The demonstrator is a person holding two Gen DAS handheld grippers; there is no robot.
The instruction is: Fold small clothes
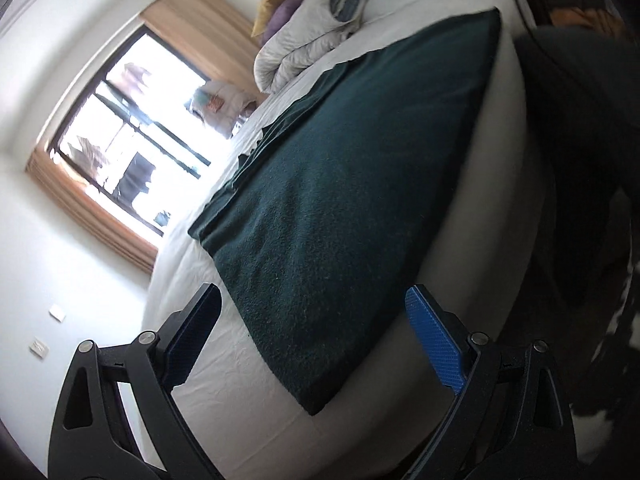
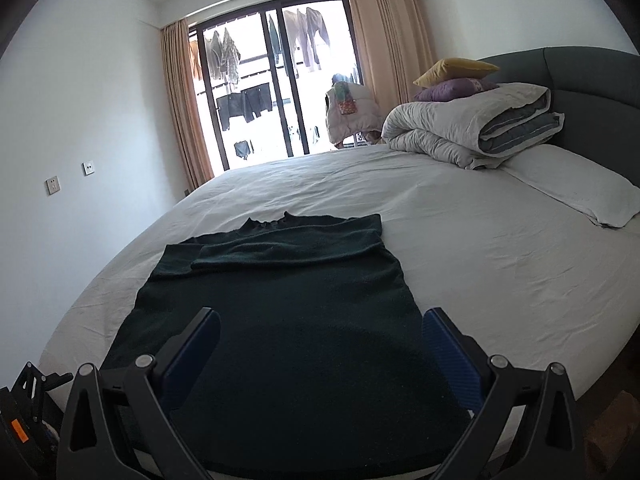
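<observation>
A dark green sweater (image 2: 272, 300) lies flat on the white bed sheet (image 2: 480, 260), both sleeves folded across its chest and its hem at the near edge. My right gripper (image 2: 322, 316) hovers open over the hem, its blue pads wide apart and holding nothing. The left wrist view is rolled sideways. There the same sweater (image 1: 340, 200) stretches away from my left gripper (image 1: 314, 296). That gripper is open above a near corner of the sweater at the bed's edge, and its pads (image 1: 432, 336) touch no cloth.
A rolled grey duvet (image 2: 472, 128) with yellow and purple cushions (image 2: 456, 68) sits at the far right by the dark headboard (image 2: 580, 76), next to a white pillow (image 2: 572, 188). A balcony window (image 2: 272, 92) lies beyond. Black gear with an orange tag (image 2: 20, 436) shows bottom left.
</observation>
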